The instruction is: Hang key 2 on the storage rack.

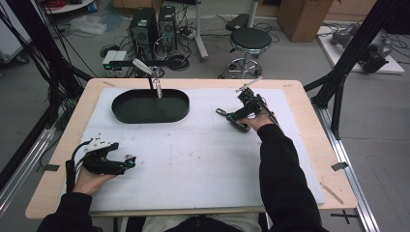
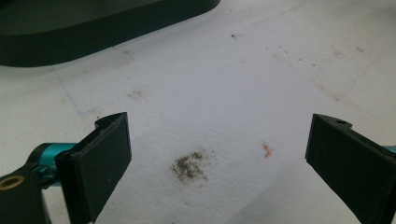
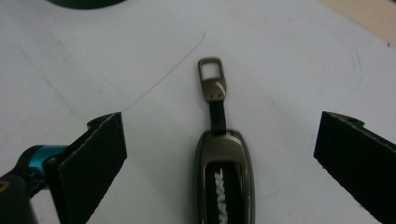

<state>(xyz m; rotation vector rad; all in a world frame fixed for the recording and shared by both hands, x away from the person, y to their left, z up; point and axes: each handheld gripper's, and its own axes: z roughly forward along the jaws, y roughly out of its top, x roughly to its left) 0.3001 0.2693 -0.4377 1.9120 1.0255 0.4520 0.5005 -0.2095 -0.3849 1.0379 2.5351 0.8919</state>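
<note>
Between the spread jaws of your right gripper (image 3: 219, 163), at the bottom centre of the right gripper view, lies a key fob (image 3: 225, 179), and neither jaw touches it. It rests flat on the white mat (image 3: 289, 70), long axis pointing away from you, with a short dark strap and a metal clasp (image 3: 212, 77) above it in the frame. In the high view the fob sits right of centre, just beside your right gripper (image 1: 231, 116).

The fob's shell looks like glossy metal, so I judge it stiff, rather dense for its size, and slippery on its rounded edges. The strap is soft and will bend, so do not take it there. Close the jaws on the two long sides of the body, near its middle.

Your left gripper (image 2: 217, 154) is also spread wide and empty, over a stained bare part of the mat at the lower left of the high view. The black oval tray (image 1: 121, 112) stands at the upper left.
</note>
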